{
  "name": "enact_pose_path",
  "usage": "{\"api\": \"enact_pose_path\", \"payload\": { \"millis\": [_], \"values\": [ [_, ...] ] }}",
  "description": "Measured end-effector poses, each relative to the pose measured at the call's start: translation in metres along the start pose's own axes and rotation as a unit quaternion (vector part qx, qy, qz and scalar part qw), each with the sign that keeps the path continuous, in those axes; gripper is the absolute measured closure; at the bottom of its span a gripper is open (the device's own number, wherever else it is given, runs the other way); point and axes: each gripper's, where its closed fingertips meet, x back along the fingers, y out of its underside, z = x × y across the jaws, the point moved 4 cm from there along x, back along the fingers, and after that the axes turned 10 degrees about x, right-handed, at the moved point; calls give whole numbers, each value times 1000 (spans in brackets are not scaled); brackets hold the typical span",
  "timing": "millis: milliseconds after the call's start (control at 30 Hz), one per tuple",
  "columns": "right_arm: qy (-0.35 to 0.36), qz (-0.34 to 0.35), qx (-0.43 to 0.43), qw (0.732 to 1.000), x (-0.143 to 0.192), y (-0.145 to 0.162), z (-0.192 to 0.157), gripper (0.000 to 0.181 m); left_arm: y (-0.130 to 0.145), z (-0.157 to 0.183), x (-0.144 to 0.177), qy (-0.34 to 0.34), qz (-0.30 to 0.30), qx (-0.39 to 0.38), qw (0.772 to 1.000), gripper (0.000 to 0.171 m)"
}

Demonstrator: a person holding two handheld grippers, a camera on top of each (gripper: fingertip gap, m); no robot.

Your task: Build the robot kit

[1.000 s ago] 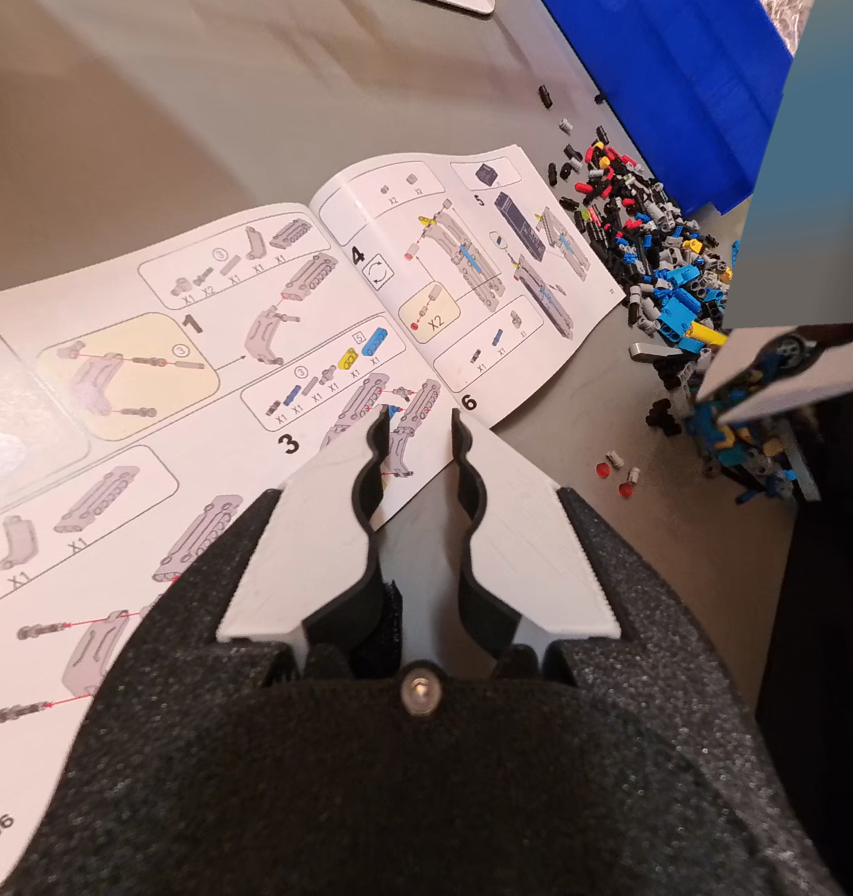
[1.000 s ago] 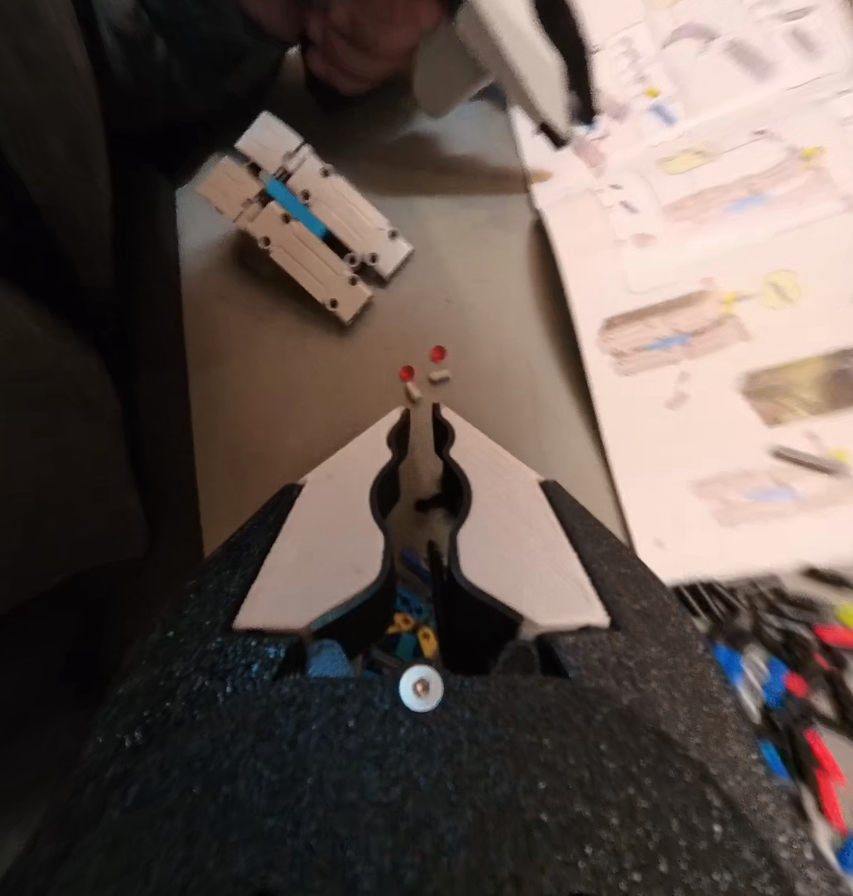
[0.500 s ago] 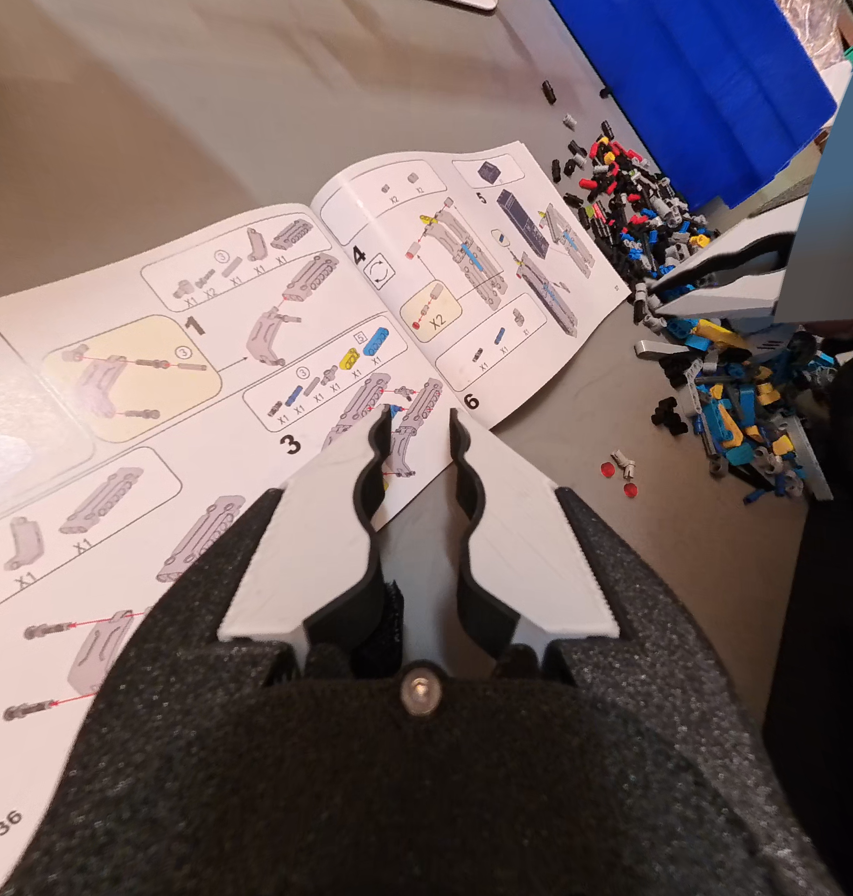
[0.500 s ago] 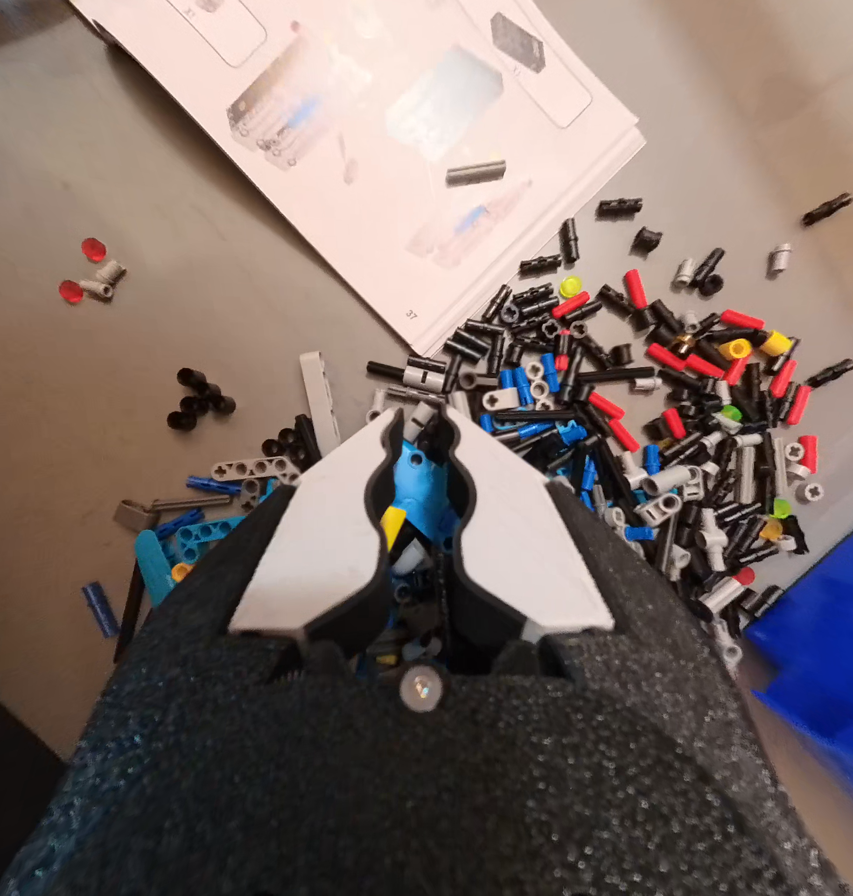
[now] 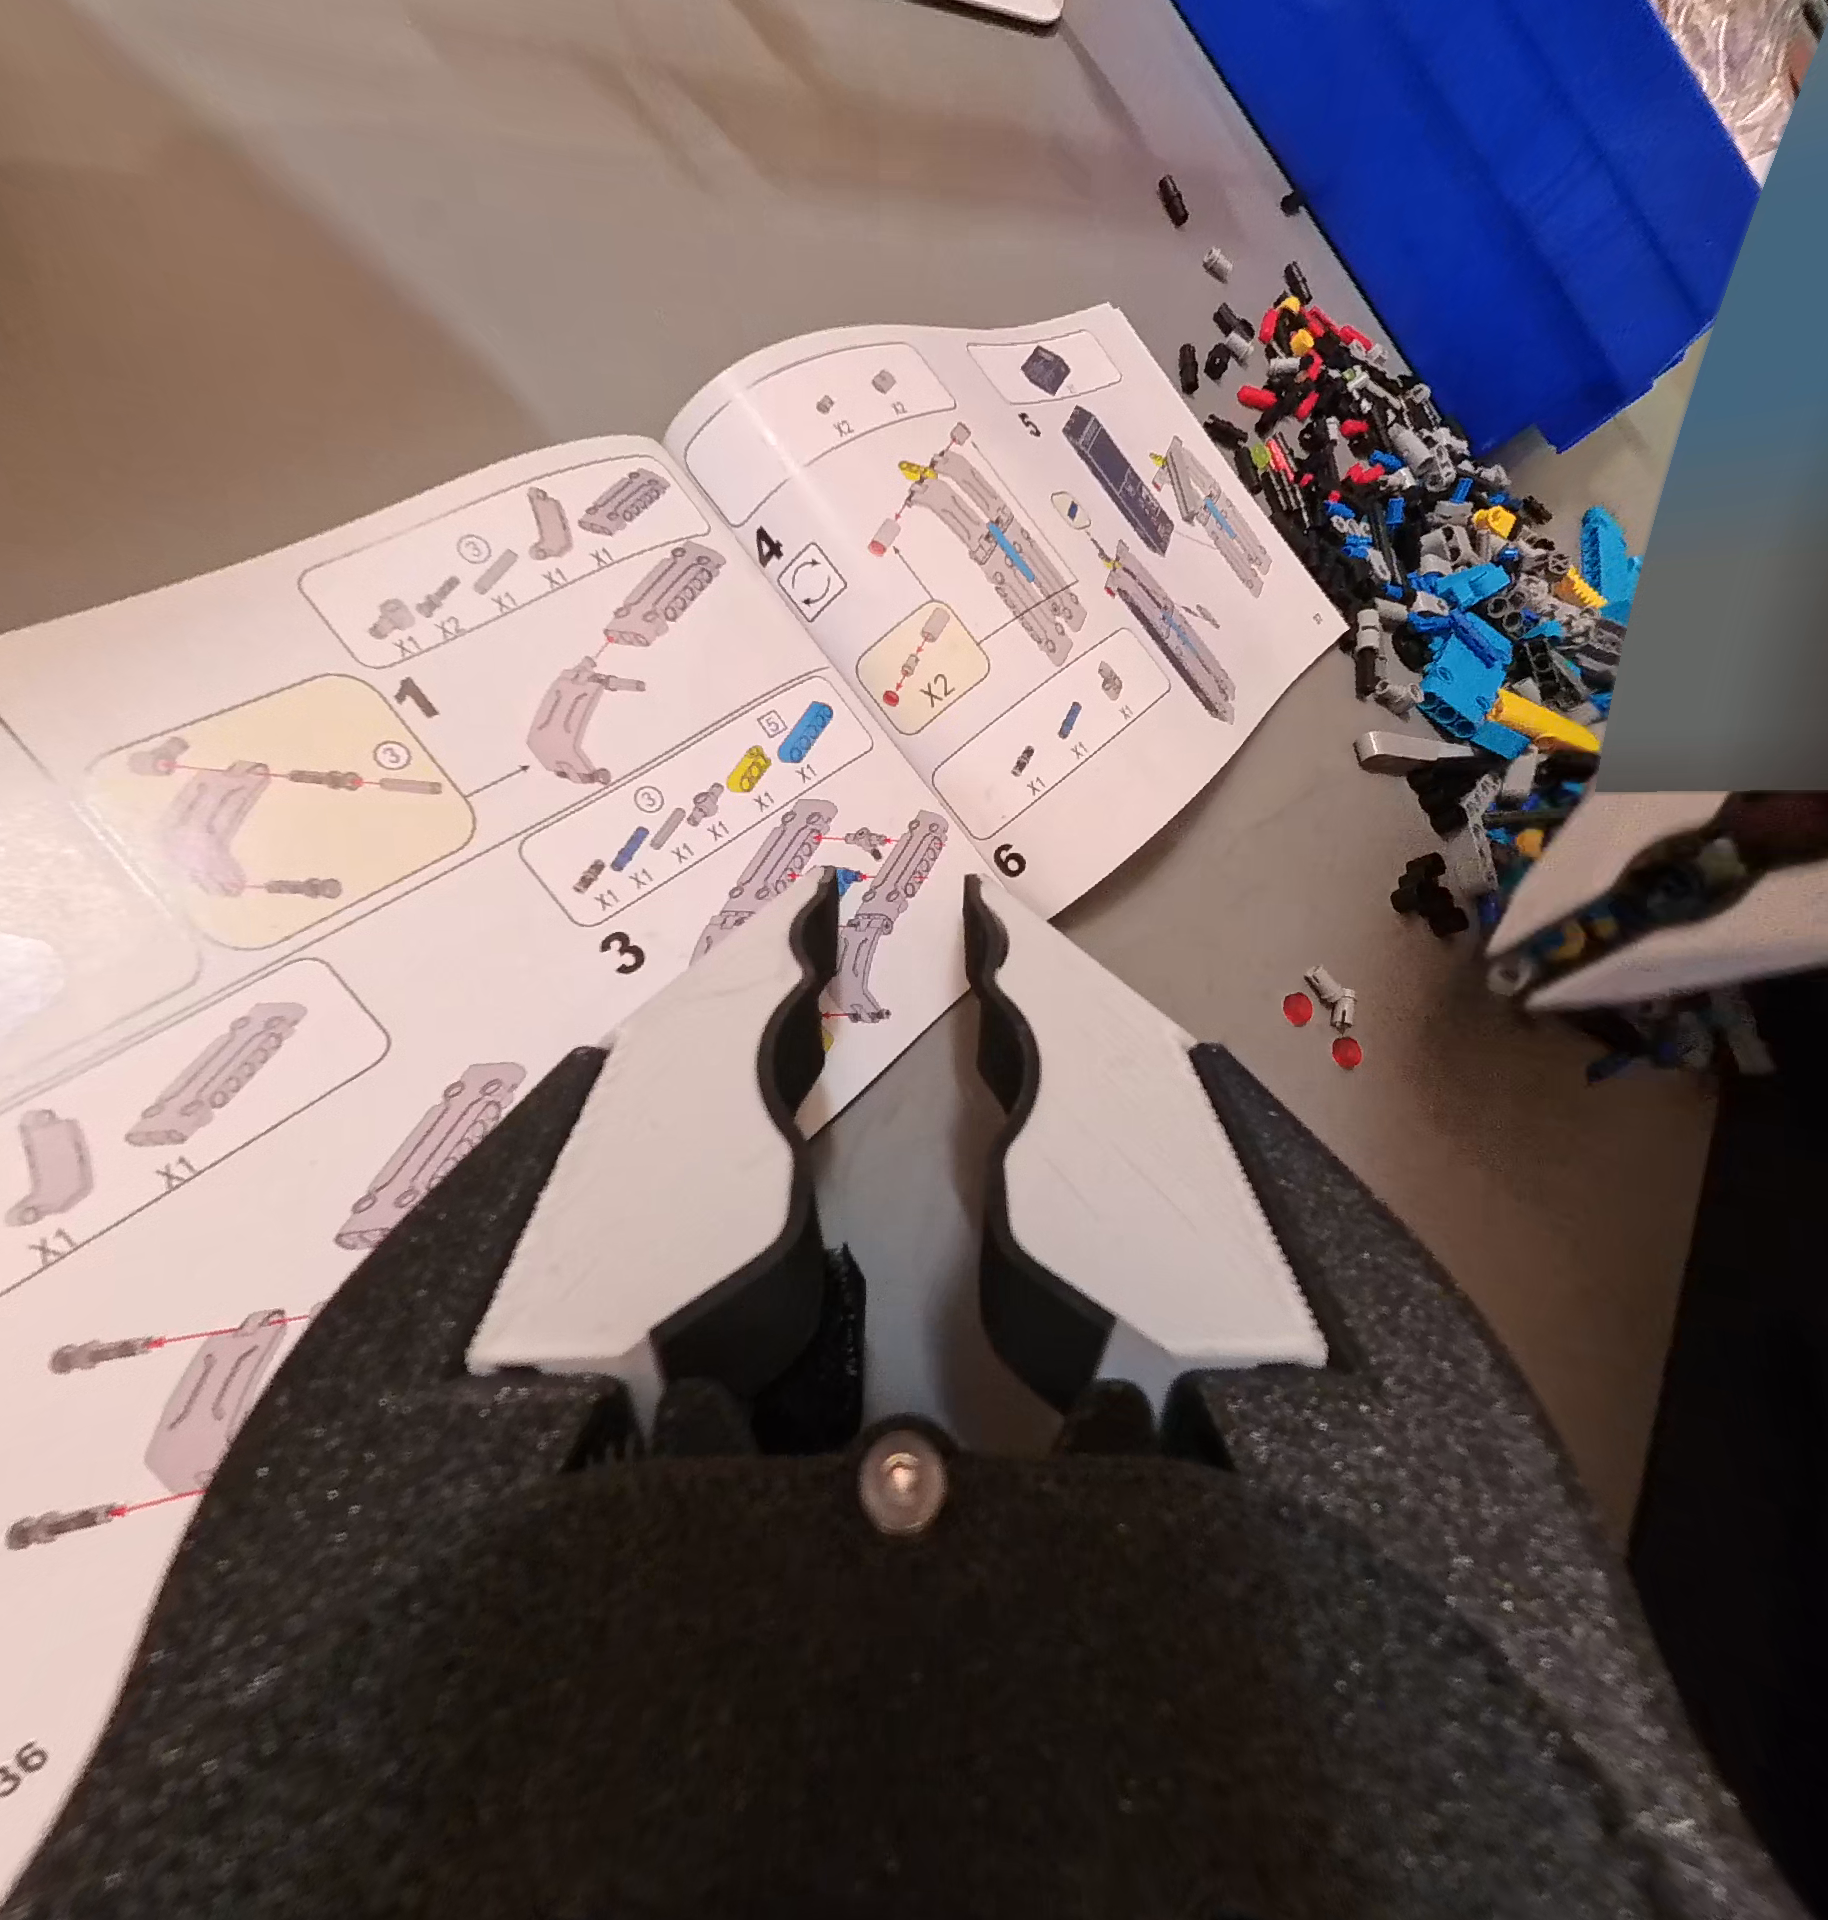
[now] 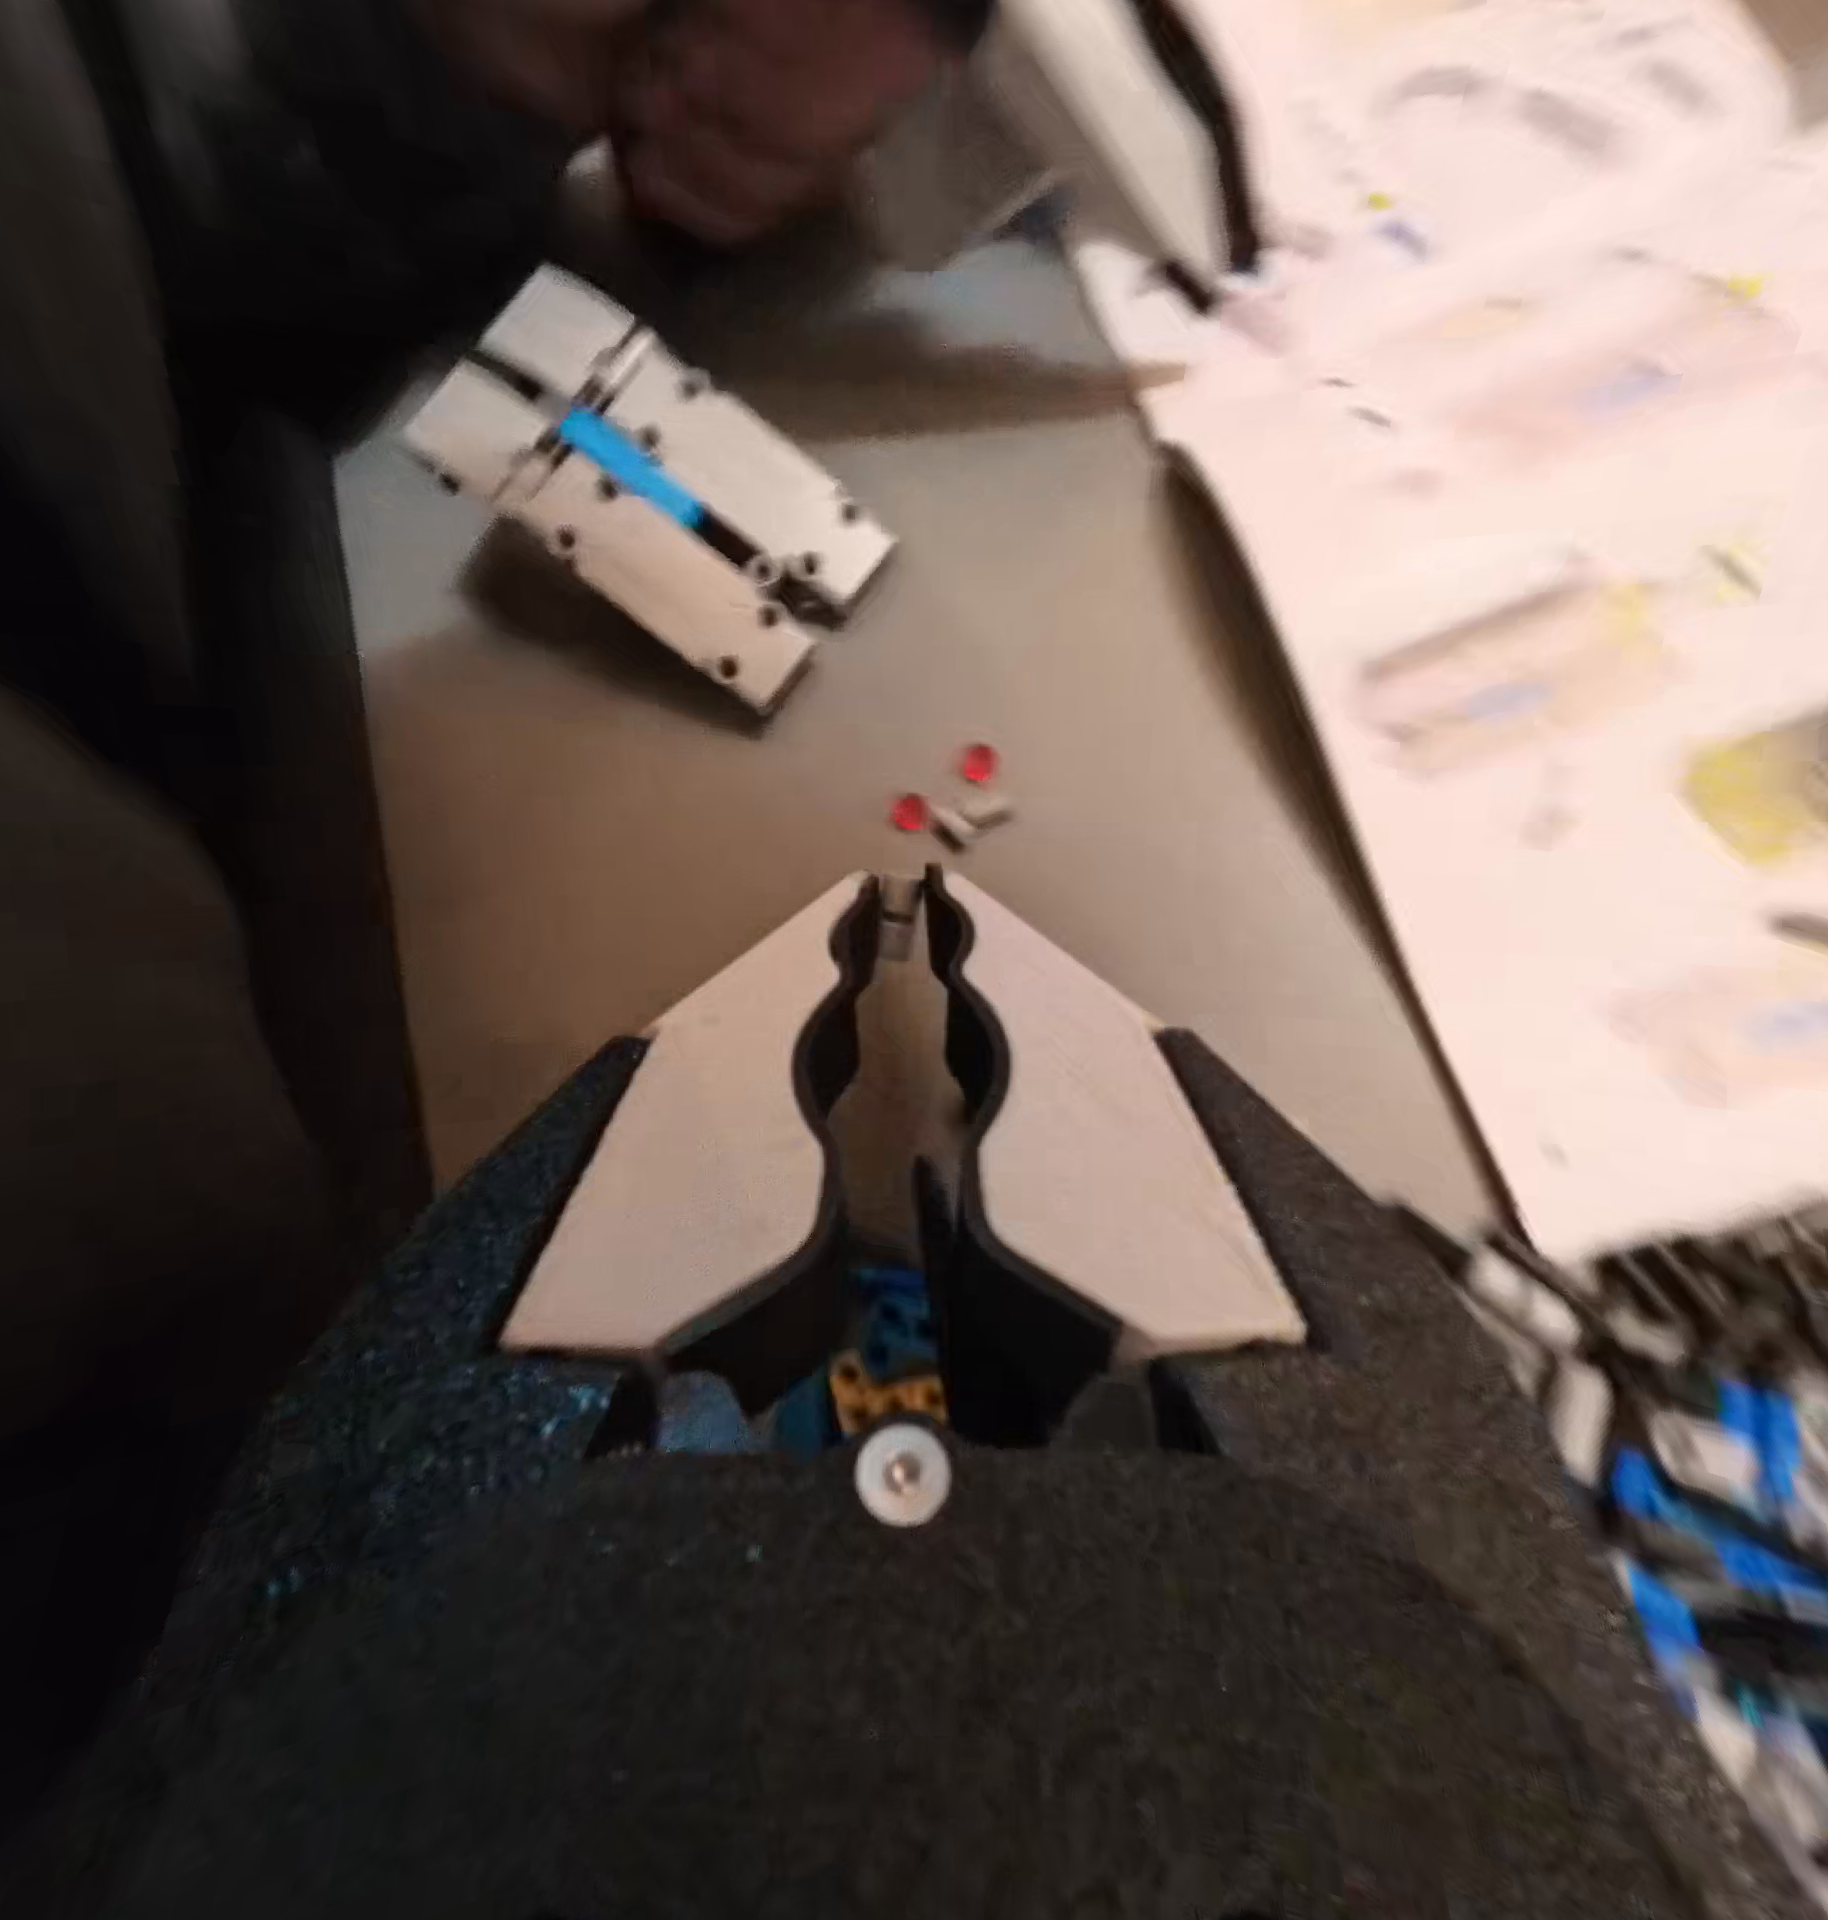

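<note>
Left to right. Open instruction booklet (image 5: pixel 598 727): thin, limp paper lying flat on the grey table (image 5: pixel 474 239), its near corner under the left gripper (image 5: pixel 897 883). That gripper hovers over the corner with its jaws apart and nothing between them. Beyond the booklet's right edge lies a pile of small building pieces (image 5: pixel 1409 561) in black, red, blue and grey, beside a blue bin (image 5: pixel 1492 177). Near the table's front edge sit two red studs (image 5: pixel 1296 1008) with a grey connector (image 5: pixel 1331 985) just beside them.

Right wrist view, blurred: the right gripper (image 6: pixel 899 883) is closed at its tips on what appears to be a small grey connector piece (image 6: pixel 897 920), just short of the red studs. Such a piece is judged light, rigid and smooth, so apt to slip or twist; hold it across its barrel, squarely between the tips. A grey-and-blue built assembly (image 6: pixel 650 488) lies farther off, well apart from both grippers.
</note>
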Motion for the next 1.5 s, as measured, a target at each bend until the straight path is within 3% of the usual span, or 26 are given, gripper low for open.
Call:
{"api": "enact_pose_path", "payload": {
  "millis": [100, 333, 433, 533, 667, 1267, 1400, 1500],
  "values": [
    [-14, -39, 31, 999, -24, 4, -6, 174, 0, 0, 0, 1, 0, 1, 1000, 148],
    [1, -45, 31, 999, -31, 7, 0, 169, 0, 0, 0, 4, 0, 4, 1000, 148],
    [30, -22, 11, 999, -13, 8, 11, 161, 0, 0, 0, 3, 0, 3, 1000, 148],
    [124, -14, -41, 991, 25, 24, 42, 162, 0, 0, 0, 4, 0, 4, 1000, 148],
    [243, -54, -102, 963, 62, 60, 77, 162, 0, 0, 0, 5, 0, 5, 1000, 148],
    [236, -93, -94, 963, 48, 67, 77, 167, 0, 0, 0, -1, 0, -2, 1000, 148],
    [261, -87, -71, 959, 58, 61, 77, 167, 0, 1, -1, -2, 1, -2, 1000, 148],
    [344, -87, 2, 935, 80, 45, 81, 168, 0, 1, -1, -2, 1, -2, 1000, 148]
  ]
}}
